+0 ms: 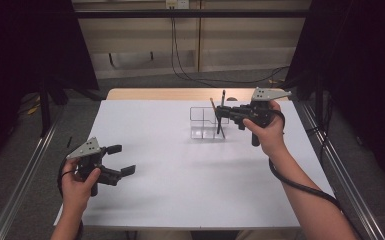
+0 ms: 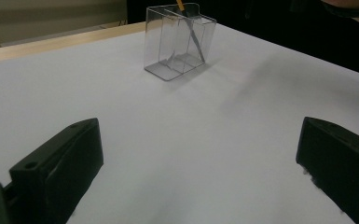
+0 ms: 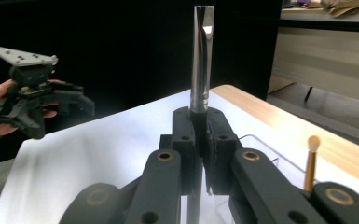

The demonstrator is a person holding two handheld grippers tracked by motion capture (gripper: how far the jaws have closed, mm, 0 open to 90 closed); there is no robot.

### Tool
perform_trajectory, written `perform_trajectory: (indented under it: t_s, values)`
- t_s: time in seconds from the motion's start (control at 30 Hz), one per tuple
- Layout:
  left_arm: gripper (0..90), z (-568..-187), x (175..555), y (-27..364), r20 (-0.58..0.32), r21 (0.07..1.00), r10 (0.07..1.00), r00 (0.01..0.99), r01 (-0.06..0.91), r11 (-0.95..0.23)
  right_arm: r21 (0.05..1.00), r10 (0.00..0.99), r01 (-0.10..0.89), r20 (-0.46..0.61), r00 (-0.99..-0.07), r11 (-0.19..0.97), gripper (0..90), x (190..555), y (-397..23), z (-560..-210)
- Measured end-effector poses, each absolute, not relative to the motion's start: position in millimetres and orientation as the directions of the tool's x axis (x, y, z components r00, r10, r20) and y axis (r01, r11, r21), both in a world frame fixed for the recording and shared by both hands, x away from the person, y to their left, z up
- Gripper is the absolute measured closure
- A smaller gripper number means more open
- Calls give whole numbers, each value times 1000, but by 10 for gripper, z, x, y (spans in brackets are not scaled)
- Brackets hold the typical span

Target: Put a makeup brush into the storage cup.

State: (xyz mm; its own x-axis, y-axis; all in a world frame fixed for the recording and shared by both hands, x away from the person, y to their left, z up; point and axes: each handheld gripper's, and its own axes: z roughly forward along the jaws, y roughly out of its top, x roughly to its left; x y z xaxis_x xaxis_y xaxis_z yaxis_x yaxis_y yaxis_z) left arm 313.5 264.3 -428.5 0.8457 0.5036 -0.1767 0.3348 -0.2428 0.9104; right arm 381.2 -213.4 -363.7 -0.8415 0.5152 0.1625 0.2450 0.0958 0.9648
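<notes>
White sheeting covers the bench [image 1: 180,175] in the high view, with a strip of pale wood showing along its far edge. A clear plastic organizer [image 1: 203,121] with several compartments stands toward the far right of the bench. The person's right hand holds the right tool [image 1: 221,114] just above the organizer, its jaws clenched on a dark, slim brush handle [image 1: 222,102] that stands nearly upright, its lower end reaching down into the organizer. A second brush with a golden handle [image 1: 213,106] leans in the organizer just beside it. Near the front left corner, the left hand holds the left tool [image 1: 120,160] just above the bench, well apart from the organizer, its jaws spread wide and grasping nothing.

From the left gripper view, two black jaws rise at the lower corners, far apart, with bare white bench between them. The organizer [image 2: 179,44] stands farther off, with a thin handle slanting inside it.

From the right gripper view, the two black jaws meet in the middle, pressed on the glossy dark handle [image 3: 201,60], which rises straight up from them. The golden-handled brush [image 3: 311,163], with its small pale tip, stands to the right, next to the organizer's clear rim [image 3: 261,144]. The left tool [image 3: 51,105] shows at far left, held in a hand.
</notes>
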Motion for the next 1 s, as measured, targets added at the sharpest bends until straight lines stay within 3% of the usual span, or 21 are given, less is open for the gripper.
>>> perform_trajectory:
  t_s: [1.0]
  values:
    - [6,-4291,3119,2682,-175,909,507,844,336,-246,972,611,222,129,-781,79,849,4132,-2071,-3477]
